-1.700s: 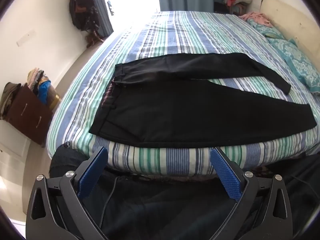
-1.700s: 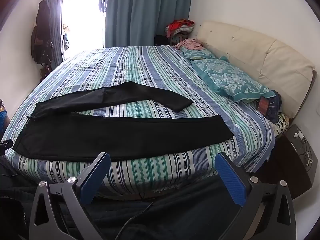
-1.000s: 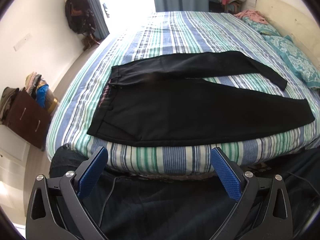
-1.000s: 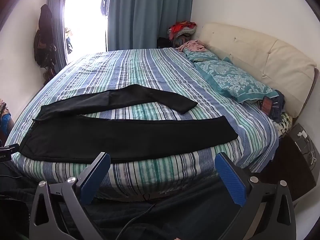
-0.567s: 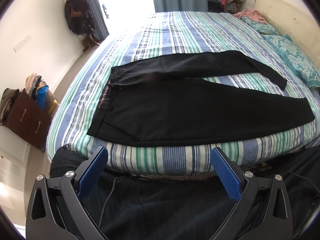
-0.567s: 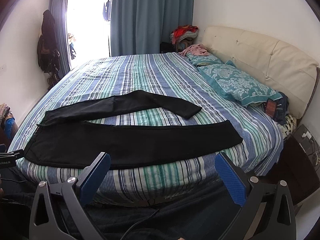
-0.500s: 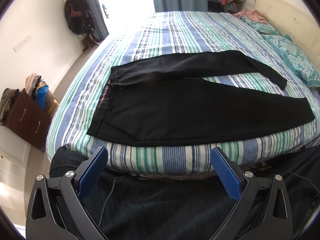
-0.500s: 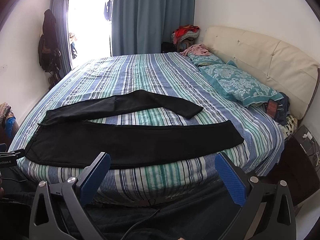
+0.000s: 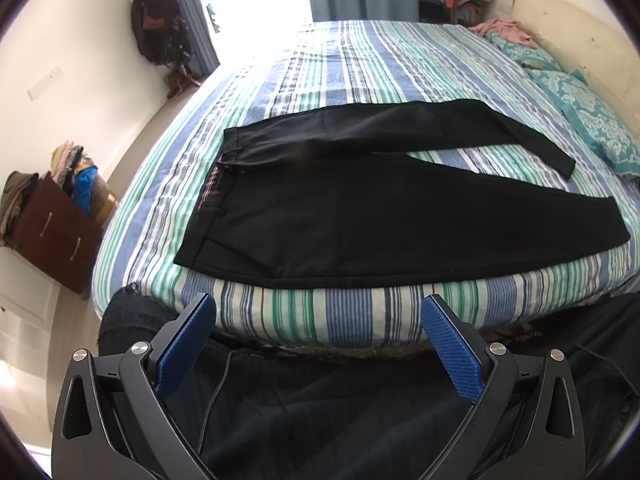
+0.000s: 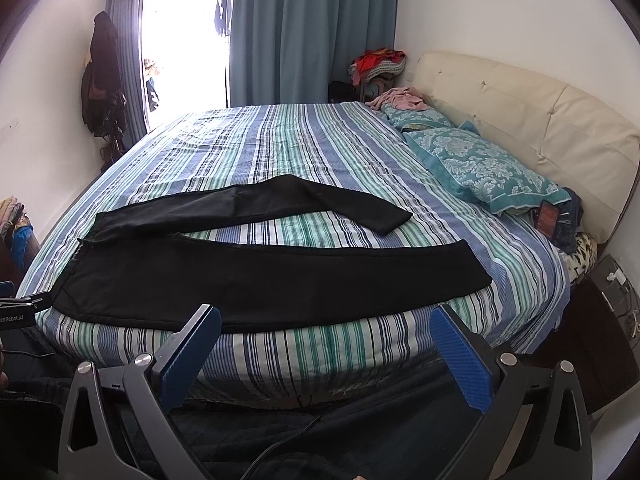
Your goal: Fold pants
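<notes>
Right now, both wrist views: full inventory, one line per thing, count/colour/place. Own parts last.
pants: 1, black, flat on the bed's near edge, legs splayed apart, waist to the left
bed: 1, blue, green and white striped cover, fills mid-room
pillows: 2, teal patterned, along the headboard
headboard: 1, cream, padded, right side
pink garment: 1, on the far pillow
clothes pile: 1, red and grey, far corner
curtains: blue-grey, beside the bright window
hanging dark clothes: on the left wall
brown cabinet: 1, left of the bed, clothes heaped on top
left hand-held gripper: 1, black with blue pads, open, short of the bed
right hand-held gripper: 1, same, open
</notes>
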`<state>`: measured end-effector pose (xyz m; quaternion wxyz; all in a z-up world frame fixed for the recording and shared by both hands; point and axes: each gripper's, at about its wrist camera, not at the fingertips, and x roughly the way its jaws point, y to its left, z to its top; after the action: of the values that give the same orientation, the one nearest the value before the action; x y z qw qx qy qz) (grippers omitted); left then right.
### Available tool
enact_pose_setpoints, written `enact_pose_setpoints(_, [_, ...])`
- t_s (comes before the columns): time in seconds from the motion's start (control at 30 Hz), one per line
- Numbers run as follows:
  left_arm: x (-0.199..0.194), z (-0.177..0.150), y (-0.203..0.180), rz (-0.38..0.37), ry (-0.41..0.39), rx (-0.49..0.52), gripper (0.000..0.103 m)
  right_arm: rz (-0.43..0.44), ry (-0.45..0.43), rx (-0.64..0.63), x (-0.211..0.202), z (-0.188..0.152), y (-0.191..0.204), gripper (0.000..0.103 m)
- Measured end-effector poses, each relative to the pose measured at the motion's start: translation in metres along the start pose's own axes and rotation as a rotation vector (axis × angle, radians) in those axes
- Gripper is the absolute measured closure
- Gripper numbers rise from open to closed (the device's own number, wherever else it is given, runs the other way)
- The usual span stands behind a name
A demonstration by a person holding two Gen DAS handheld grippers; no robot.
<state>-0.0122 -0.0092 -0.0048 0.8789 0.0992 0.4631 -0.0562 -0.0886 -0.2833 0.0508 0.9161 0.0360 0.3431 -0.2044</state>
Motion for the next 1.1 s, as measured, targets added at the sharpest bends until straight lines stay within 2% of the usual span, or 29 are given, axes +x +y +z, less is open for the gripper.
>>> enact_pose_setpoints(1.1, [0.0025,-0.0049,0.0031,-0.025,0.038,-0.027,0.001,0.006,0.007,-0.025,0.0010,-0.0043,0.0058,0.000])
